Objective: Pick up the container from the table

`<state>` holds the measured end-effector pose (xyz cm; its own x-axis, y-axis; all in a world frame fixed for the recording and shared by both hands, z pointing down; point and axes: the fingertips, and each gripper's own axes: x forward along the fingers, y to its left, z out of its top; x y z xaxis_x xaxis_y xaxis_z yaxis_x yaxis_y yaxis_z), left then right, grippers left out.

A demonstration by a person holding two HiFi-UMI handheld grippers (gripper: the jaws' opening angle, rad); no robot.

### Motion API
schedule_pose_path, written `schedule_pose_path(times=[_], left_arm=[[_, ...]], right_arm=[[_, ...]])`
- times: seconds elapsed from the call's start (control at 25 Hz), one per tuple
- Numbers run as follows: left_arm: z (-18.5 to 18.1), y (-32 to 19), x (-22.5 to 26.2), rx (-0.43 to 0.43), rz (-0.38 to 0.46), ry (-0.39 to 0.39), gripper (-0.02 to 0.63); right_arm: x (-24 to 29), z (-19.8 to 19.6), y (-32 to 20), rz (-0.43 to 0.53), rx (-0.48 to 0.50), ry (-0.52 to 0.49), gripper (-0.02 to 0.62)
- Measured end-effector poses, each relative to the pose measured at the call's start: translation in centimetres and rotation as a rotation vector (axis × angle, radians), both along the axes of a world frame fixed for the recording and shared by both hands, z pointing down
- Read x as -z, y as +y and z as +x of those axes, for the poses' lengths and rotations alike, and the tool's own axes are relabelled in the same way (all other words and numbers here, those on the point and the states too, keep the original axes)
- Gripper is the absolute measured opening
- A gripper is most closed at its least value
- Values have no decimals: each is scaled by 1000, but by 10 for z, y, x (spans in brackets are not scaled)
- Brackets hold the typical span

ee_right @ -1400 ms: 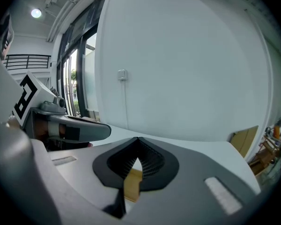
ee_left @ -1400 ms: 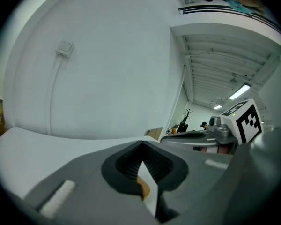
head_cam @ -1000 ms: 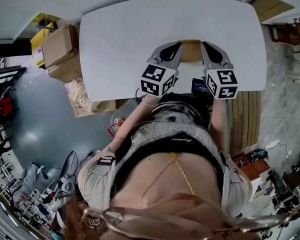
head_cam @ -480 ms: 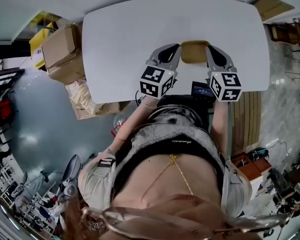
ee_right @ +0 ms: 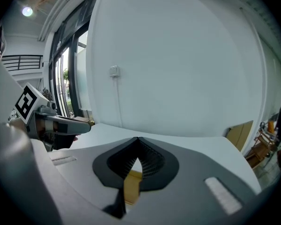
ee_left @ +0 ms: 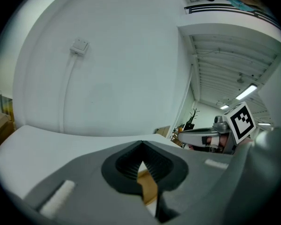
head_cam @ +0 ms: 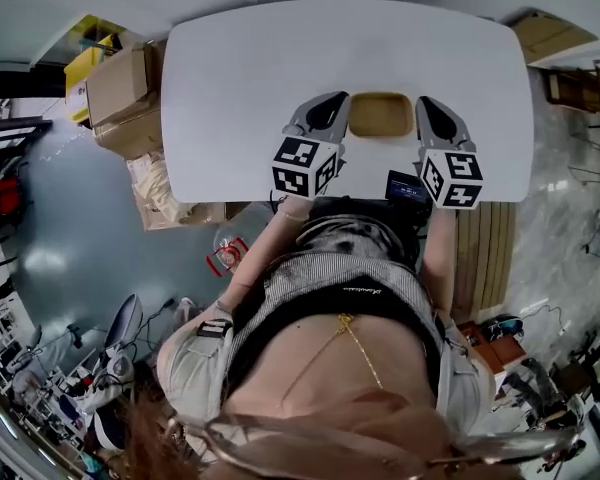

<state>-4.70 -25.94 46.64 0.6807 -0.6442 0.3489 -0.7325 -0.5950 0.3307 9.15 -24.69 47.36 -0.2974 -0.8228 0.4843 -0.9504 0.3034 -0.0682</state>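
Since a second ago the container [head_cam: 381, 115] has come out from behind the gripper fronts. Then only a tan strip showed between them; now its whole outline is clear and reads a little larger, at 12 o'clock from the person's body, over the near half of the white bench [head_cam: 280, 58]. The left hand-held gripper [head_cam: 332, 108] sits at its 9 o'clock and the right hand-held gripper [head_cam: 426, 110] at its 3 o'clock, each against a short side. Left gripper view: jaws pressed together at the tips, a sliver of tan wall nipped in the gap below. Right gripper view: the same, jaws closed on a tan edge. Both views look out above the bench top toward the wall, each with the other gripper in sight at the side. Judgement: the two-sided pinch is made and the lift seems begun or about to begin, but no view shows a gap under the base, so I cannot tell whether it is clear of the bench. The container is a shallow, open-topped tan tray, rectangular with rounded corners and a raised rim. The inside is bare as far as it shows. It looks light and stiff, likely to ride level if both sides rise together. Cardboard boxes [head_cam: 120, 88] stand off the bench at 9 o'clock, well apart.
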Motion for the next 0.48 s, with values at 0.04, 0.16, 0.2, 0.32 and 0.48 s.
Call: schedule_pose_path(times=[0.04, 0.16, 0.2, 0.32, 0.48], left_arm=[[3, -1, -1, 13, -3, -6, 0], [15, -2, -4, 39, -11, -25, 0], [18, -2, -4, 46, -12, -32, 0], [24, -3, -5, 67, -13, -47, 0], [32, -3, -9, 80, -17, -64, 0]], right_arm=[[-1, 4, -2, -1, 10, 3, 24], [-1, 16, -5, -1, 43, 5, 25], [-1, 19, -6, -1, 54, 3, 25], [-3, 20, -9, 4, 81, -11, 25], [-6, 20, -12, 7, 112, -31, 25]])
